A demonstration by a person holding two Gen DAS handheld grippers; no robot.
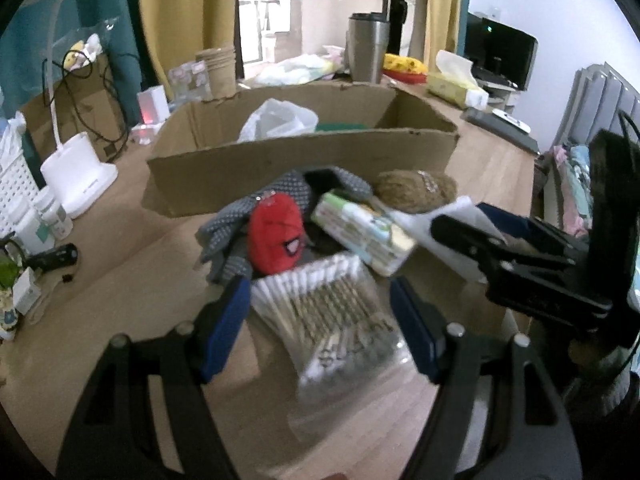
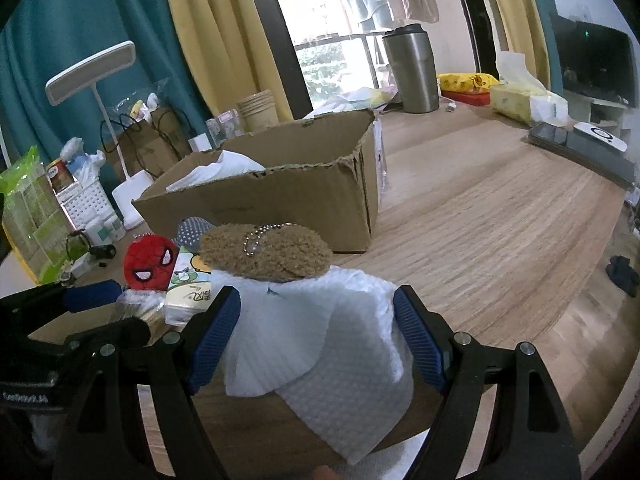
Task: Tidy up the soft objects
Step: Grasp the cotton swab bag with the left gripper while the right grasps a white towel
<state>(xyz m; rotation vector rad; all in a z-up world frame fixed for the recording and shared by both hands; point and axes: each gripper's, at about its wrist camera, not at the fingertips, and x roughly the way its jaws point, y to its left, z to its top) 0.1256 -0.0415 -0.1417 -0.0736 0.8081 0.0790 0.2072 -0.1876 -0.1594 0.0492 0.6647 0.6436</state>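
Note:
My left gripper (image 1: pixel 320 330) stands open around a clear bag of cotton swabs (image 1: pixel 324 312) lying on the wooden table; its blue pads sit just off the bag's sides. Beyond the bag lie a red spider-mask plush (image 1: pixel 276 240), grey dotted gloves (image 1: pixel 280 196), a tissue pack (image 1: pixel 368 236) and a brown fuzzy plush (image 2: pixel 266 250). My right gripper (image 2: pixel 318 338) is open over a white cloth (image 2: pixel 316 352) spread between its pads, just in front of the brown plush. An open cardboard box (image 2: pixel 280 200) stands behind the pile, holding a white plastic bag (image 1: pixel 276 120).
A white lamp base (image 1: pixel 76 180), a white basket (image 1: pixel 12 192) and small bottles crowd the left. A steel tumbler (image 2: pixel 412 72), a tissue box (image 2: pixel 524 104) and a phone stand behind and right of the box. Bare wooden tabletop (image 2: pixel 500 240) stretches right to its edge.

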